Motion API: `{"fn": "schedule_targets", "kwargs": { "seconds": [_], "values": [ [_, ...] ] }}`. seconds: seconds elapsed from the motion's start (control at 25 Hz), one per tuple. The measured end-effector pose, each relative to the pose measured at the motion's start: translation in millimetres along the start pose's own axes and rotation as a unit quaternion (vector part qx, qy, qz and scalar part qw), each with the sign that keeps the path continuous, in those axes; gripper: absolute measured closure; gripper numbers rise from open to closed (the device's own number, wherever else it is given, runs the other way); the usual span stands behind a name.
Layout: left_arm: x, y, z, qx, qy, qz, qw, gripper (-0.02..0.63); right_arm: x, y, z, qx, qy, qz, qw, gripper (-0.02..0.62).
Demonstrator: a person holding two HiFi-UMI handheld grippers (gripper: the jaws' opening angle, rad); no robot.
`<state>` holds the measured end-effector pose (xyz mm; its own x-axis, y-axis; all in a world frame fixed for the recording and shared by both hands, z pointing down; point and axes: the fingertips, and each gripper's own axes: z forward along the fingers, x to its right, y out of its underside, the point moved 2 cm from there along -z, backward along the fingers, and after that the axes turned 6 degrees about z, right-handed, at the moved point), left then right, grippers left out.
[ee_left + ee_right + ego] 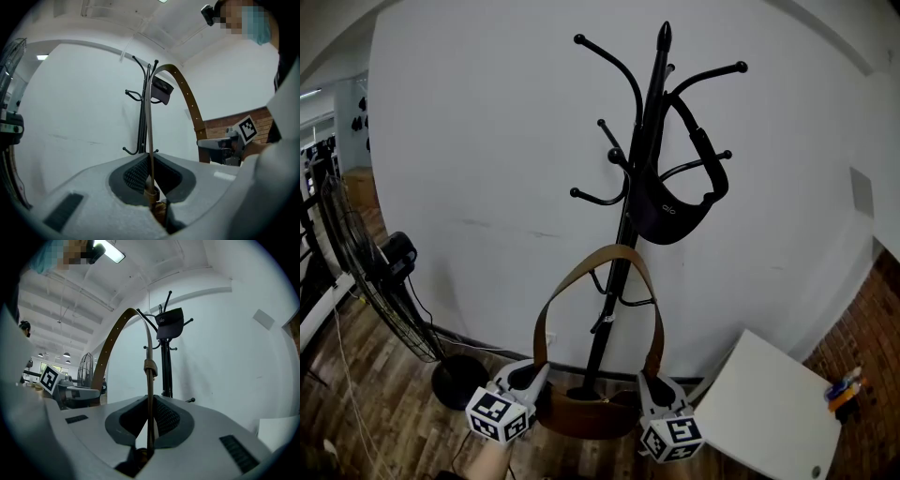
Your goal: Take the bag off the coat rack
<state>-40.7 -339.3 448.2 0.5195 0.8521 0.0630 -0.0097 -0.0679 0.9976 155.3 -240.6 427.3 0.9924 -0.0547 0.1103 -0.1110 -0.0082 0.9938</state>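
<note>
A brown leather bag [586,412] hangs low in front of the black coat rack [642,141], its strap [609,251] arching up before the pole. My left gripper [530,375] is shut on the strap's left end, my right gripper [654,384] on its right end. In the left gripper view the strap [150,140] runs edge-on between the closed jaws of that gripper [151,161]. The right gripper view shows the same strap [149,394] clamped in that gripper [150,404]. Whether the strap touches a hook I cannot tell.
A black bag [675,211] hangs from an upper hook of the rack. A standing fan [366,272] is at the left on the wooden floor. A white tabletop [769,403] sits at the lower right, beside a brick wall [872,319]. A white wall stands behind the rack.
</note>
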Motion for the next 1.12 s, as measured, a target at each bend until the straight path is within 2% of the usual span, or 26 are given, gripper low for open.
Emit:
{"fn": "schedule_targets", "kwargs": {
  "seconds": [1.12],
  "values": [
    [102,58,-64,-0.075,-0.064,-0.040,0.9943,0.588,8,75,-93,-0.097,-0.058,0.029,0.993,0.569]
  ]
}}
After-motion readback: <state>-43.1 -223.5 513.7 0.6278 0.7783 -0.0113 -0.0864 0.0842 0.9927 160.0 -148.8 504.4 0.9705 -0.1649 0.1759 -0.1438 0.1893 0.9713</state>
